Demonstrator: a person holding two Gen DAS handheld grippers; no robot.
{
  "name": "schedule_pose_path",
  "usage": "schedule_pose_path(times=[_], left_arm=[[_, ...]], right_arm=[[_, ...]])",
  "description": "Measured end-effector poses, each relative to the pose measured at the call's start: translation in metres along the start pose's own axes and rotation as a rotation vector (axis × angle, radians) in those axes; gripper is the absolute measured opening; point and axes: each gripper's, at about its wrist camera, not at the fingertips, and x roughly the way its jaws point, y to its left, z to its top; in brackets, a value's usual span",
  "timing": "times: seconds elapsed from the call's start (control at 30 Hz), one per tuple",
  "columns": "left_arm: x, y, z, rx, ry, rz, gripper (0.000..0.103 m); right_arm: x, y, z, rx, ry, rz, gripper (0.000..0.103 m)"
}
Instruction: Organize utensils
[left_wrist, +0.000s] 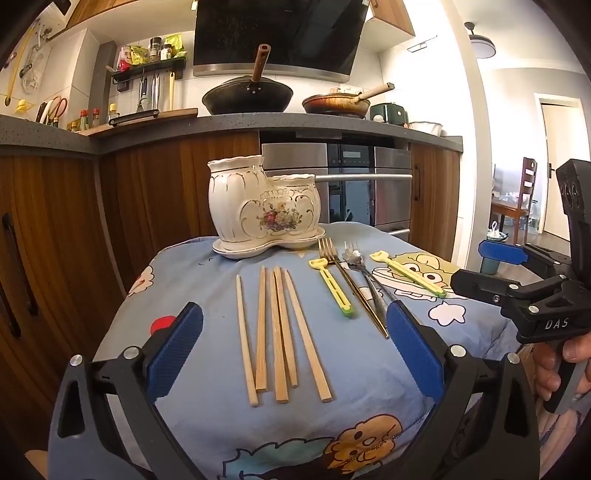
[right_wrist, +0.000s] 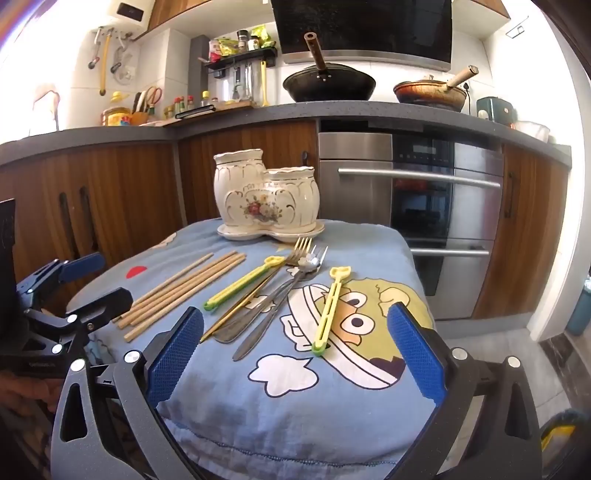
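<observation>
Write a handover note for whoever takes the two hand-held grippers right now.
Left hand-held gripper: open, empty, hovering over the chopsticks.
Right hand-held gripper: open, empty, over the cloth near one yellow clip.
Ceramic holder stands on its tray at the far edge; nothing visibly sticks out of it.
Forks lie crossed mid-cloth, the second yellow clip beside them.
Done: nothing sorted yet.
Left: all utensils still to be organized.
</observation>
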Motion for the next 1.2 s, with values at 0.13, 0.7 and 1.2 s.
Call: schedule_pose_path(times=[0.13, 0.7, 1.2], left_arm=[[-0.0009, 0.0009, 0.0007, -0.009, 0.003, -0.004, 0.098], [0.0007, 0.0044, 0.0016, -0.020, 0.000, 0.003, 0.098], [0.0004, 0.0005, 0.0010, -0.018, -0.004, 0.005, 0.098]], right_arm=[[-0.0037, -0.0070, 0.0013, 0.001, -0.002, 0.000, 0.099], [-0.0003, -0.0019, -0.0014, -0.001, 0.003, 0.001, 0.099], [0.0004, -0.0009, -0.0015, -0.002, 0.005, 0.001, 0.099]])
